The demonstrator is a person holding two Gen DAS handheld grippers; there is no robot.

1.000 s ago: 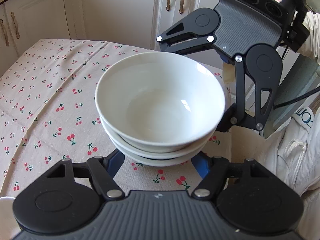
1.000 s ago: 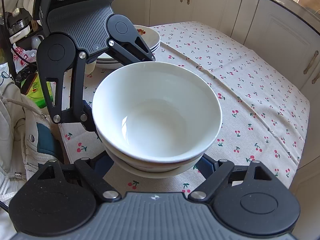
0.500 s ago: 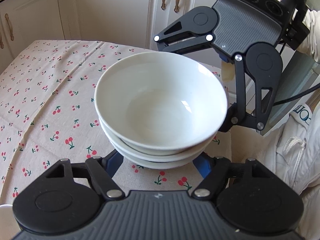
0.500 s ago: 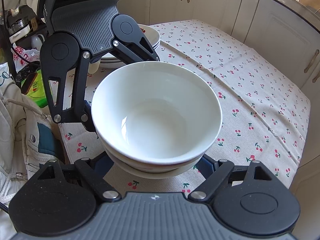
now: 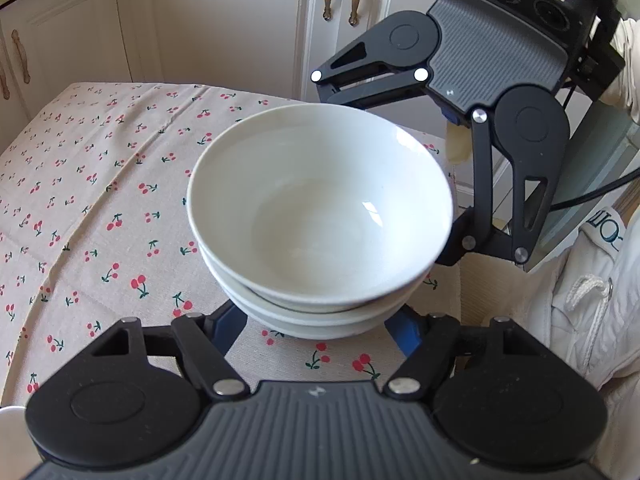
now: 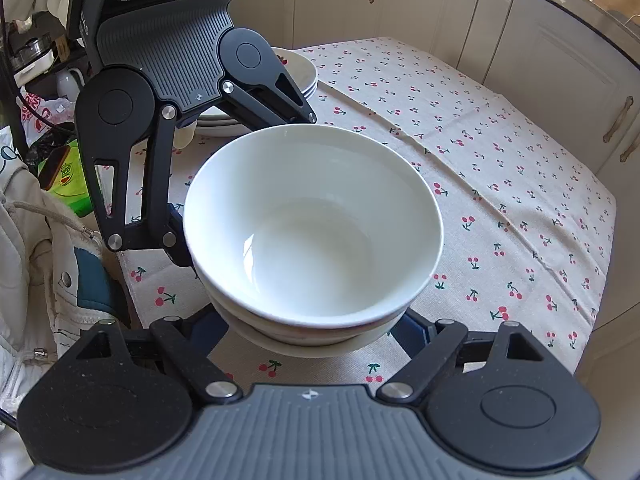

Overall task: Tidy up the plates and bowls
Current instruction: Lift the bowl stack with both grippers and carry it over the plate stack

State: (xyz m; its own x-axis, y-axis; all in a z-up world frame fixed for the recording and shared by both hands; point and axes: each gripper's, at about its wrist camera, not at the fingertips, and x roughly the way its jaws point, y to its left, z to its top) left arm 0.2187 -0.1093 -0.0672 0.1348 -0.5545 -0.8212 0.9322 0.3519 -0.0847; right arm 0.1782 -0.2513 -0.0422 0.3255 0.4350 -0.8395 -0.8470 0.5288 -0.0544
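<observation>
A stack of three white bowls point(image 5: 320, 216) fills the middle of both views, over the cherry-print tablecloth point(image 5: 100, 208). My left gripper point(image 5: 316, 332) is shut on the bottom bowl, a blue pad point(image 5: 230, 330) on each side. From the opposite side my right gripper point(image 6: 316, 338) is shut on the same stack point(image 6: 312, 224), its blue pads point(image 6: 408, 330) against the lowest bowl. Each tool's black linkage point(image 5: 520, 184) shows beyond the bowls in the other's view. Whether the stack rests on the cloth I cannot tell.
A pile of white plates point(image 6: 308, 76) sits at the table's far left in the right wrist view, behind the left tool. A person's pale jacket point(image 5: 592, 320) is close on the right. Cream cabinets point(image 6: 560, 80) ring the table. Green packaging point(image 6: 68, 184) lies off the table's left edge.
Both grippers keep the same hold on the bowl stack. The cloth behind the bowls has shifted very slightly in the left wrist view.
</observation>
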